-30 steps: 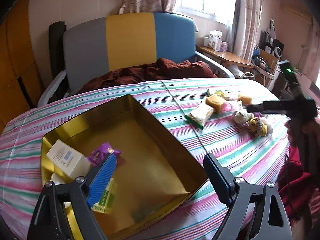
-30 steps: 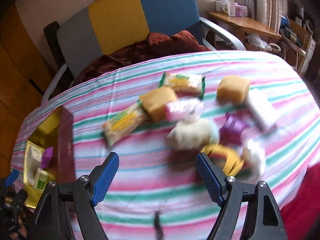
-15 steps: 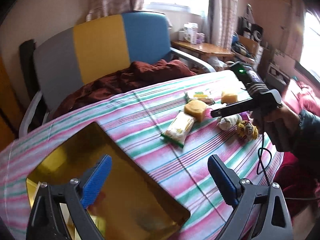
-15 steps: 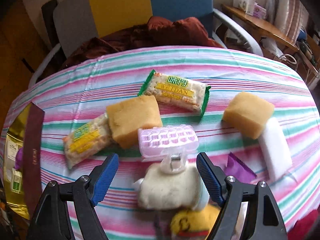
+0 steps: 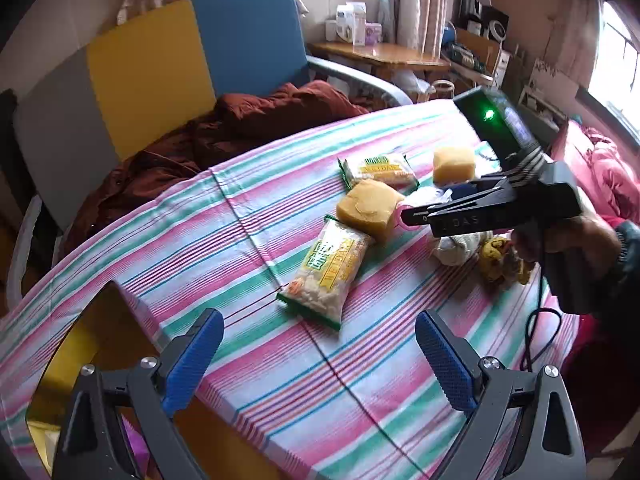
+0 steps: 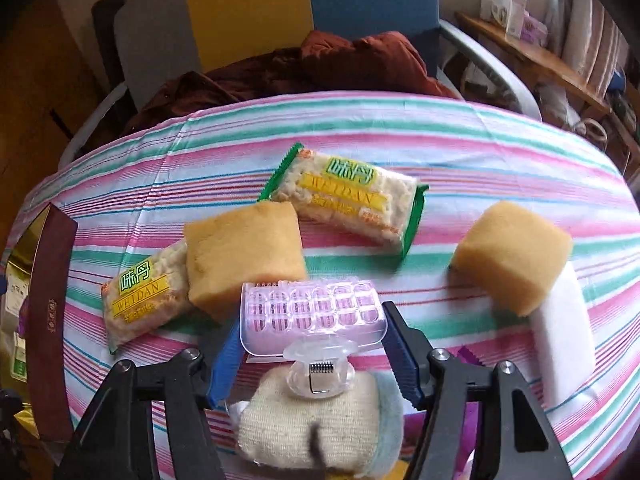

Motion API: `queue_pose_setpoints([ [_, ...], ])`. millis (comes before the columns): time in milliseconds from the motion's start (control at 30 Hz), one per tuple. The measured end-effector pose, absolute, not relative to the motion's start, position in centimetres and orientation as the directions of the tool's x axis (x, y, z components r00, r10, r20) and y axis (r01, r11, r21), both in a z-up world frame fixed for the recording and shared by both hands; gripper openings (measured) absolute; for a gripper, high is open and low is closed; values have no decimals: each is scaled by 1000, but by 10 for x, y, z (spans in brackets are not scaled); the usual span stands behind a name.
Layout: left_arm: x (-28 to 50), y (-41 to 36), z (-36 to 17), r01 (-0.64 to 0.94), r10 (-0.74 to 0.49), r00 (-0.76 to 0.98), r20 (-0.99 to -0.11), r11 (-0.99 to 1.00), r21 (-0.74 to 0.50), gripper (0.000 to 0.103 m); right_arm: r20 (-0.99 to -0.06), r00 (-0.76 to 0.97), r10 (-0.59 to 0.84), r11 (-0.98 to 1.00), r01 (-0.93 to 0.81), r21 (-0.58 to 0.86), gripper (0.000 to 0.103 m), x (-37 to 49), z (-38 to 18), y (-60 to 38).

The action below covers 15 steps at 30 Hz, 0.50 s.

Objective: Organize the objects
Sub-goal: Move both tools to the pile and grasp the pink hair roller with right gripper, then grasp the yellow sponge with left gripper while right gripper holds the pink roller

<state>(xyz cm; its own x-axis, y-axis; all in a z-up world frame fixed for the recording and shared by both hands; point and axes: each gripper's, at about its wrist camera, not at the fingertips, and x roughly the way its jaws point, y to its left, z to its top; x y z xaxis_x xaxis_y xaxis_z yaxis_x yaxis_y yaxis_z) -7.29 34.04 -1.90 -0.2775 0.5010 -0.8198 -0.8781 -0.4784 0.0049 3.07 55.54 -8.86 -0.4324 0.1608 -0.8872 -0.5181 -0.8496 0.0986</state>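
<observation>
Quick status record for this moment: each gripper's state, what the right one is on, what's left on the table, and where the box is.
left gripper: open, empty, above the striped tablecloth
right gripper: fingers on both ends of the pink hair clip; grip looks closed
still on cloth: two Weidan cracker packs, two yellow sponges, white foam block, cream sock
gold box: left table edge, partly in view

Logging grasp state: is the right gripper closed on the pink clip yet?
Closed, apparently: right gripper fingers flank the pink hair clip, touching both ends.
</observation>
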Motion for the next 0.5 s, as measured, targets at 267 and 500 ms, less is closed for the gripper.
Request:
queue_pose_setpoints([
  [267,-85,378,-36,-877,443,-263,-857,-479,22,97,-838,-537,98,-801,-543,254,64,45,-73,576],
  [500,-108,379,-27,-862,532,-162,-831,-486,-143,97,-802,-598,12,-865,-409,292,64,40,-56,556],
])
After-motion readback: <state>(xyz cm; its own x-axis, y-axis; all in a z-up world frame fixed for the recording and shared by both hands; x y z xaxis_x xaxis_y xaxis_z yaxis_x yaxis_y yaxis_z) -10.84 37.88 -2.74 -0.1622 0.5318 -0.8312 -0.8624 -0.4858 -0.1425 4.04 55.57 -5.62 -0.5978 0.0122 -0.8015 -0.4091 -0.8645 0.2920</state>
